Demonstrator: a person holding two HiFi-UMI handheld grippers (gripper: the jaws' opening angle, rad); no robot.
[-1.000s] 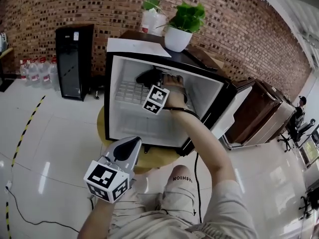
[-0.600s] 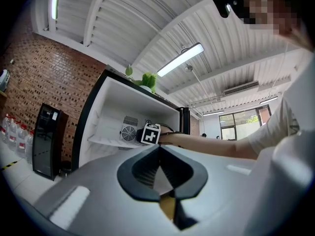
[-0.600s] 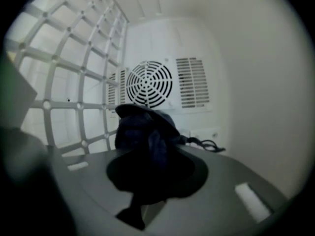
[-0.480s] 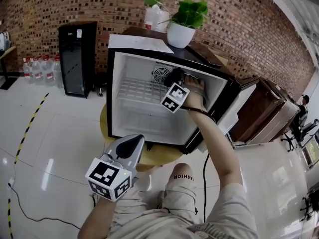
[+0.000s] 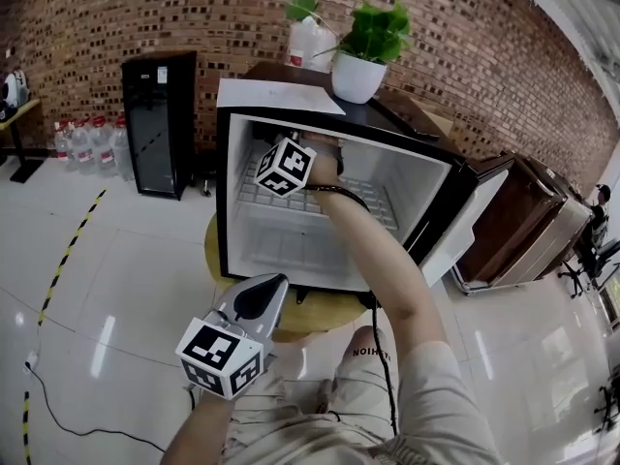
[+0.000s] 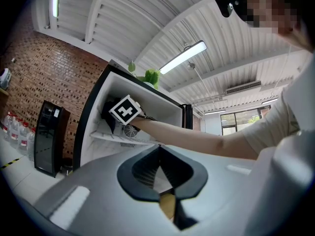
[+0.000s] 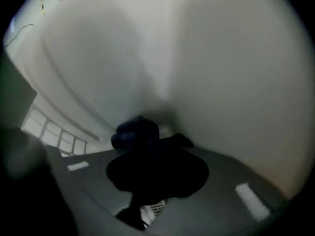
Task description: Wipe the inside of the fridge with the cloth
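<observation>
The small black fridge (image 5: 225,192) stands open, white inside, with a wire shelf (image 5: 363,201) halfway up. My right gripper (image 5: 278,155) is inside at the upper left, by the left wall, its marker cube facing the head view. It is shut on the dark cloth (image 7: 138,132), which is pressed against the white inner wall in the right gripper view, in front of the right gripper (image 7: 147,149). The left gripper view shows that cloth (image 6: 108,121) beside the cube. My left gripper (image 5: 254,298) hangs low outside the fridge, shut and empty; the left gripper (image 6: 158,156) points at the opening.
A potted plant (image 5: 360,71) and a paper sheet (image 5: 276,95) lie on the fridge top. The fridge door (image 5: 463,223) swings out to the right, towards wooden furniture (image 5: 528,226). A black cabinet (image 5: 160,124) and water bottles (image 5: 87,148) stand at the left. A cable runs along the floor.
My right gripper has swept with the cloth from the back right, near the fan, across to the upper left of the fridge interior and rolled. The left gripper has stayed put.
</observation>
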